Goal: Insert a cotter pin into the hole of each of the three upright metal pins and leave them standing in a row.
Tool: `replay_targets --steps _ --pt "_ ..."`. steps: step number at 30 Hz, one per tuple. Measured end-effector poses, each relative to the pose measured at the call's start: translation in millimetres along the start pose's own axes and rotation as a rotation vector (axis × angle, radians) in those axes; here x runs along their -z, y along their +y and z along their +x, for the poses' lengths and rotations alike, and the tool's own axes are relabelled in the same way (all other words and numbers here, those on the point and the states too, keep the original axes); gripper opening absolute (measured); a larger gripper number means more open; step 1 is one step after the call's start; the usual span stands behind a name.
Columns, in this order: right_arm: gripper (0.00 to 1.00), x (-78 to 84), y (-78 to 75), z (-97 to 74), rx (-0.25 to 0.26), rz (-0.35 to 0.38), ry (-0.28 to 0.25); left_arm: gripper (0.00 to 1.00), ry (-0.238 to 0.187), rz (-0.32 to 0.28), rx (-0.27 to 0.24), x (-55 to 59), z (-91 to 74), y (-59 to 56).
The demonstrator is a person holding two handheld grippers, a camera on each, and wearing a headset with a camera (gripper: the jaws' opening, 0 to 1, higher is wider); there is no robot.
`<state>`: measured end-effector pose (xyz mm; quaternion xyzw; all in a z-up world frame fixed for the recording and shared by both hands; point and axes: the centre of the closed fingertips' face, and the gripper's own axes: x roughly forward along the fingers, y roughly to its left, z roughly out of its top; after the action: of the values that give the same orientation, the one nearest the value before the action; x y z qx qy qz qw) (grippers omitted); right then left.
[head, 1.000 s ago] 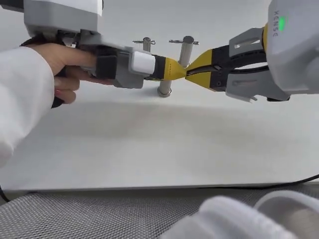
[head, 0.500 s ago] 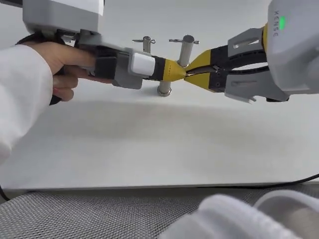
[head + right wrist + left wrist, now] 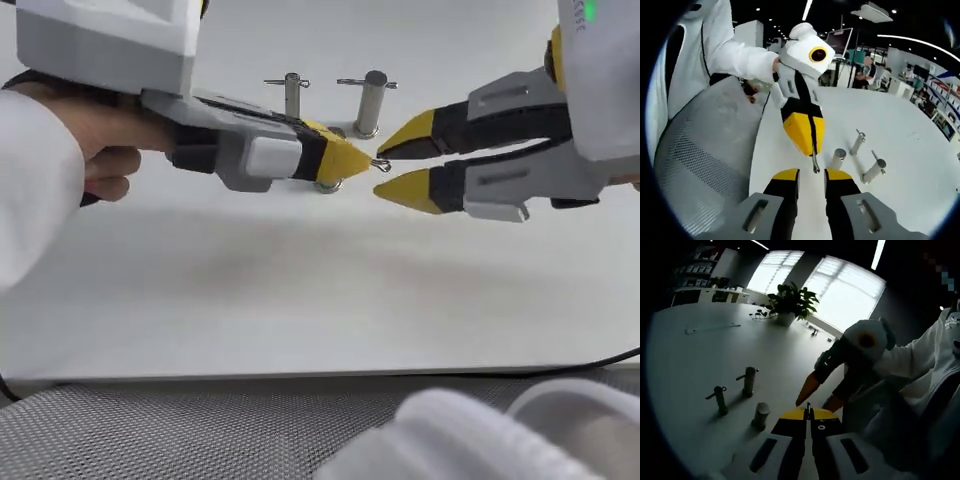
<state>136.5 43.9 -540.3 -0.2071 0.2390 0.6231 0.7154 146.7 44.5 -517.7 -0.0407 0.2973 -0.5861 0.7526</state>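
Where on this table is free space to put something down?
The wide bare strip of table between the grippers and the near edge is free. Farther back it is crowded: the left gripper holding a cotter pin, the right gripper and three metal pins meet there.

The left tongs (image 3: 362,163) and right tongs (image 3: 380,171) share pointed yellow tips, black mid-sections and pale grey moulded housings, the right housing carrying a small green light (image 3: 592,10) and slotted side plates, while a white sleeve (image 3: 35,190) covers the left arm.
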Motion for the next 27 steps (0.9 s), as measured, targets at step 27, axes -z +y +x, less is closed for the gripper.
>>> replay_targets --steps 27 --pt "0.0 -0.2 20.5 0.9 -0.081 0.067 -0.039 0.0 0.069 0.478 0.089 10.5 1.2 -20.6"
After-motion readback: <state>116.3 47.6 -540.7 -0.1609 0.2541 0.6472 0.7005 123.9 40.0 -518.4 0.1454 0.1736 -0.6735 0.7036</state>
